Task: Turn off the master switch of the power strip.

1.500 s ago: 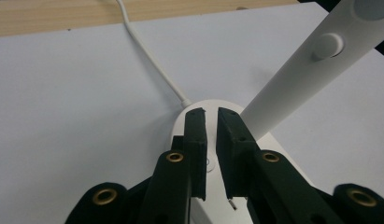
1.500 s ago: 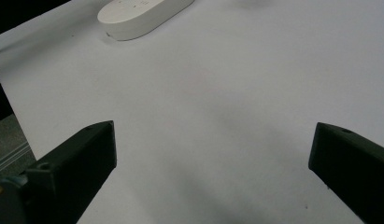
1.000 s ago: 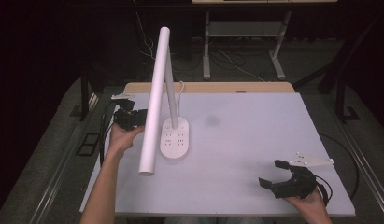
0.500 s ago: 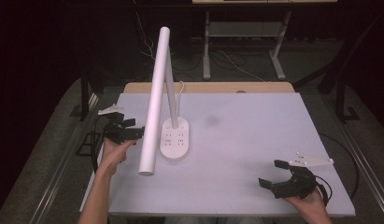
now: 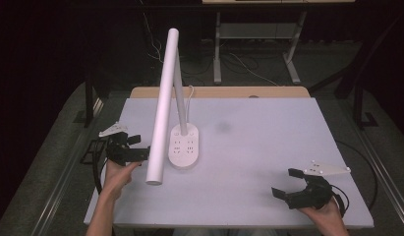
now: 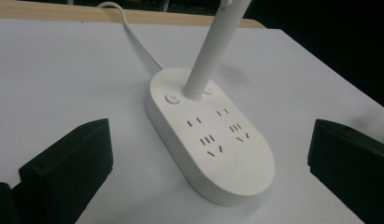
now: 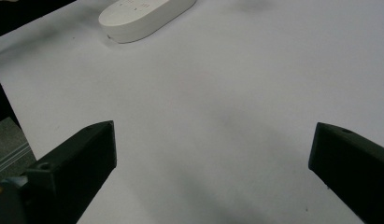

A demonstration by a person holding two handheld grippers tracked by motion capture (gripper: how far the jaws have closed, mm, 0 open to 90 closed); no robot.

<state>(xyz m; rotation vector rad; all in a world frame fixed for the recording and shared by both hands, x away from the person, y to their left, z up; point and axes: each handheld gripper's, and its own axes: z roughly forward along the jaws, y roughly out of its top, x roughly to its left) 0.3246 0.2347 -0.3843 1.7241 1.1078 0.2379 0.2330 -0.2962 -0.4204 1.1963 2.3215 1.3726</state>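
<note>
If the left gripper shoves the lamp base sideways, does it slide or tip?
Probably slides first: the lamp base is broad, flat and oval on a smooth white table. Tipping seems possible, since the long white lamp head overhangs beyond the base. The white cord behind may drag and resist.

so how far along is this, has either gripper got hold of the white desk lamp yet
Nothing looks done: the white desk lamp with the oval socket base stands untouched. In hand: the left gripper, jaws open, faces the base. The right gripper is open over bare table. Any grasp or button press is left.
</note>
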